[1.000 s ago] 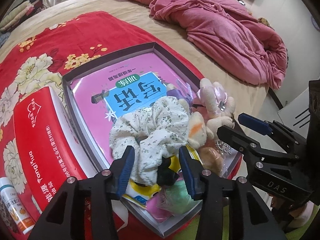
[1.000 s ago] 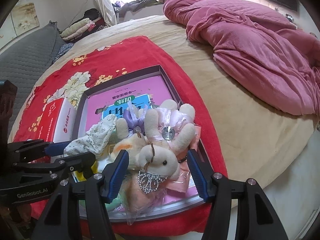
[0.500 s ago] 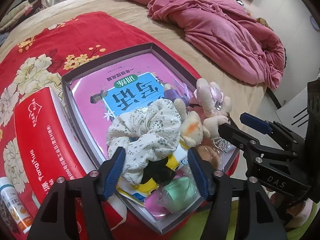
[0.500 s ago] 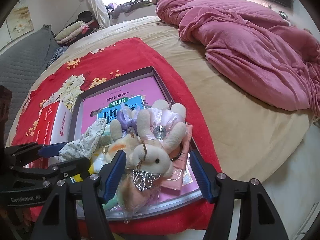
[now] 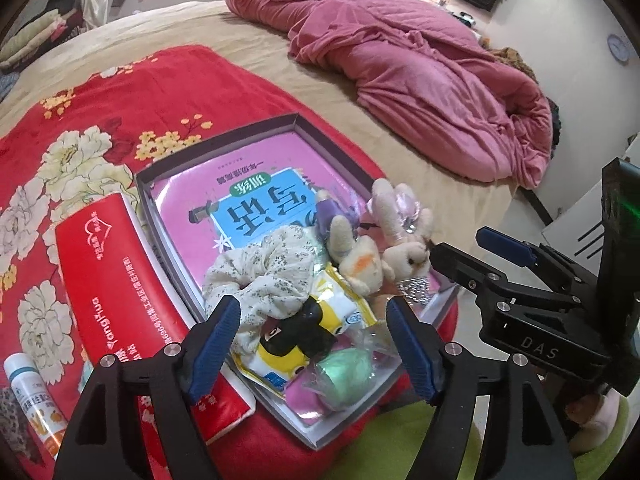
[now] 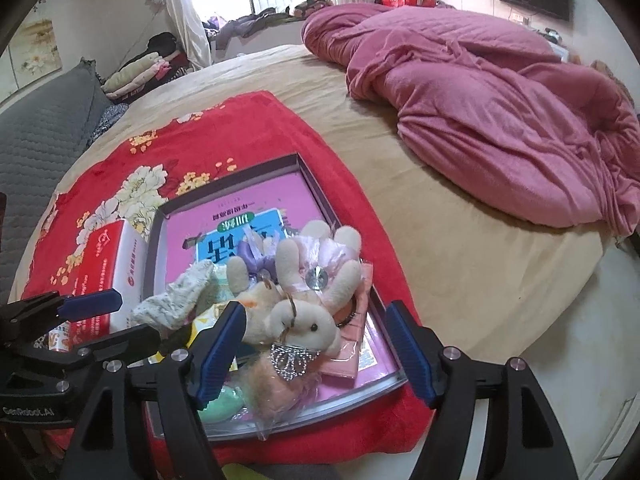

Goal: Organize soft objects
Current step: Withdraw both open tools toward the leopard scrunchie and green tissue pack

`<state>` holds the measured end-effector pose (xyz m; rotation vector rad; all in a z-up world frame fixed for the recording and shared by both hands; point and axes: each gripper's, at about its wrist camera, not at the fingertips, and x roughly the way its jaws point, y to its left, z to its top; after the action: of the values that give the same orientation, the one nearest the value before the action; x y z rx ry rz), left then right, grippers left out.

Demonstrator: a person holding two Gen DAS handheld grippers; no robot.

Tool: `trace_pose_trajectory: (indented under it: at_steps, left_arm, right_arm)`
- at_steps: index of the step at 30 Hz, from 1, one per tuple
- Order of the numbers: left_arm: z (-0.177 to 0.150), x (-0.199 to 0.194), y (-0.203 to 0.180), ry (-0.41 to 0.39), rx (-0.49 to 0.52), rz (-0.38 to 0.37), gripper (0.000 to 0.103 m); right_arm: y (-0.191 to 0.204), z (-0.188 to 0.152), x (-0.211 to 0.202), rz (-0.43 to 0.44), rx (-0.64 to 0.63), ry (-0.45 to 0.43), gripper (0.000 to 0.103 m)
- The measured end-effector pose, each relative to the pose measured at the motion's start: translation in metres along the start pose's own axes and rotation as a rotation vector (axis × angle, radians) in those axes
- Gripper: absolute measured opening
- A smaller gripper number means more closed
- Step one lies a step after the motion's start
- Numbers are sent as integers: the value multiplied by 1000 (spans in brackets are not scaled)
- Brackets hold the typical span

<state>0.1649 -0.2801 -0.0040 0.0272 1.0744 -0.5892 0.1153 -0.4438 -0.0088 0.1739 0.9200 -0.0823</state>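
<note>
A shallow grey box (image 5: 224, 142) on the red floral blanket holds a pink book (image 5: 244, 184) and a heap of soft things. A white floral scrunchie (image 5: 272, 272) lies on a yellow-and-black packet (image 5: 308, 336), beside a green ball (image 5: 344, 372). My left gripper (image 5: 313, 305) hovers over them. Its jaws are opening, and the scrunchie lies between them untouched. Cream plush bunnies (image 6: 304, 320) with a silver tiara charm lie at the box's near right. My right gripper (image 6: 315, 310) straddles them; its jaws are opening and the pads stand clear of the plush.
A red tissue pack (image 5: 104, 272) lies left of the box, and a small white bottle (image 5: 32, 396) is at the lower left. A crumpled pink quilt (image 6: 500, 120) covers the far right of the bed. The bed edge and floor are at the right.
The left gripper let go of the scrunchie, spread its jaws and rose a little. The right gripper's jaws widened around the plush bunnies, which stayed in the box.
</note>
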Motion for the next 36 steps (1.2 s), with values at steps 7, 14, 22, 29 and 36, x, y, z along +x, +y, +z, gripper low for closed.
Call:
trace_pose_trajectory:
  at_steps: [7, 14, 22, 29, 36]
  left_arm:
    - [-5, -30, 1, -41, 0, -7, 77]
    - [-11, -69, 17, -99, -19, 24, 78]
    - [-26, -116, 46, -161, -66, 55, 79]
    - [-46, -148, 79, -192, -120, 91, 79]
    - [-69, -180, 115, -217, -170, 140, 79]
  right_arm:
    - [6, 6, -30, -9, 3, -54, 72]
    - [26, 11, -61, 21, -5, -106, 73]
    - [68, 16, -91, 90, -49, -156, 75]
    - [117, 13, -102, 128, -135, -159, 76]
    - [173, 4, -107, 169, -232, -155, 76]
